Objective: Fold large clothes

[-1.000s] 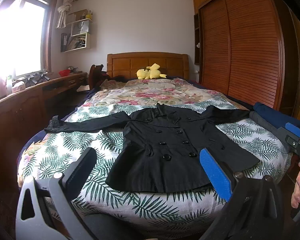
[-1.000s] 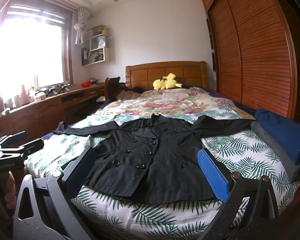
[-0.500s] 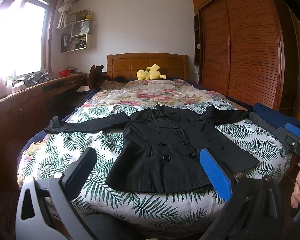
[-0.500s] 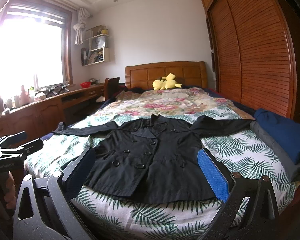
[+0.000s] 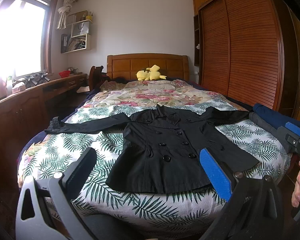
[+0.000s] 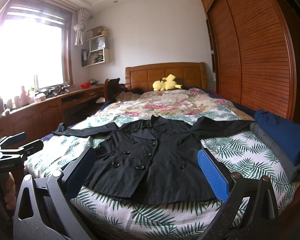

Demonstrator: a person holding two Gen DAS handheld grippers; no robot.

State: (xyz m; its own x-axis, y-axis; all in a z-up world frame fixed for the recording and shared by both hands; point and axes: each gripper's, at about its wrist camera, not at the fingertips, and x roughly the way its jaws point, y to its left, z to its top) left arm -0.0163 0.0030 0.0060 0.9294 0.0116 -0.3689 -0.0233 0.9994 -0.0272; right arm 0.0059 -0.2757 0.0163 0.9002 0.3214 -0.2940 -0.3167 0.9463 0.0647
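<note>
Both my grippers are just held out level in front of me, left gripper [image 5: 148,172] and right gripper [image 6: 147,172] side by side, jaws spread wide with nothing between them, my hands [image 5: 299,188] wrapped round the handles.

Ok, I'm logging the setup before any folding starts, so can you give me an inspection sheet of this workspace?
Surface: bed with a palm-leaf cover in front and a floral quilt behind.
Job's things: black coat lies flat, front up, buttoned, both sleeves spread out sideways; not yet folded.
Clutter: folded blue and grey clothes at the bed's right edge; yellow plush toy by the headboard.
Grippers: left gripper and right gripper both open, held short of the coat's hem, holding nothing.
Cables: nothing seen.
Surroundings: wooden wardrobe on the right, desk under a bright window on the left, wall shelves.
</note>
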